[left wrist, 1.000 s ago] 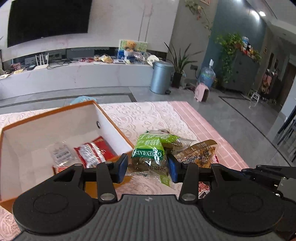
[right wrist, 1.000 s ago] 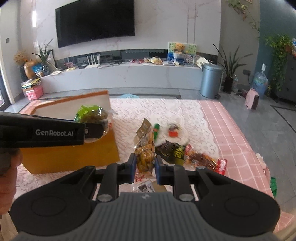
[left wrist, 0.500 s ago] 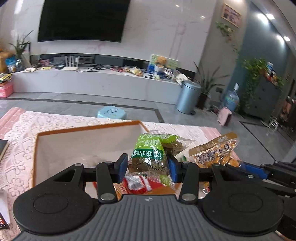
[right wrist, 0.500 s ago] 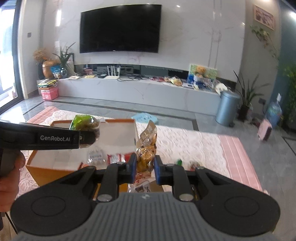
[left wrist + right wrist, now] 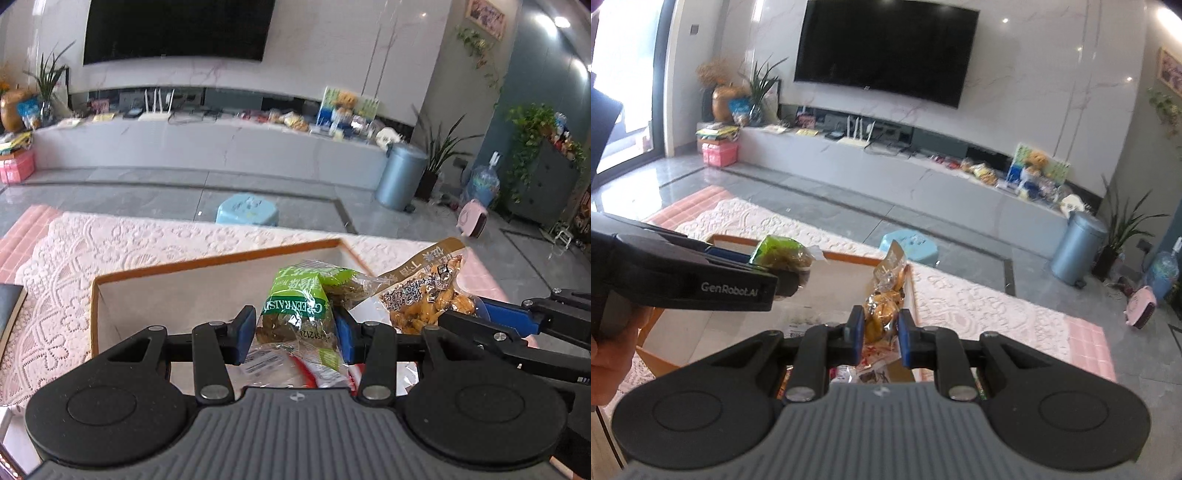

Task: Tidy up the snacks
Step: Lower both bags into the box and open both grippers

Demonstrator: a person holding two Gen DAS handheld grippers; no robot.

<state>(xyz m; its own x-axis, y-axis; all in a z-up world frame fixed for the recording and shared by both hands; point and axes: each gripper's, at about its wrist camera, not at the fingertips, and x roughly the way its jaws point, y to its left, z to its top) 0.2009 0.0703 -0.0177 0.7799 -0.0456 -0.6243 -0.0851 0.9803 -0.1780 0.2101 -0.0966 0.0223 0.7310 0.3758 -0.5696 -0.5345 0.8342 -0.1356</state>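
My left gripper (image 5: 295,338) is shut on a green raisin packet (image 5: 299,310) and holds it above the open orange-rimmed box (image 5: 221,263). My right gripper (image 5: 881,332) is shut on a clear packet of golden-brown snacks (image 5: 884,295) with a tan top, held over the box's right side (image 5: 909,295). The snack packet also shows in the left wrist view (image 5: 428,295), and the raisin packet in the right wrist view (image 5: 781,254). Red and clear packets (image 5: 295,369) lie inside the box below the grippers.
The box sits on a white lace cloth (image 5: 110,243) over a pink checked table cover (image 5: 1089,347). A dark book (image 5: 11,310) lies at the table's left edge. A blue stool (image 5: 247,208) stands on the floor beyond the table.
Both grippers have moved left and forward with their packets, from beside the box to above its inside. Both stay shut on their packets.
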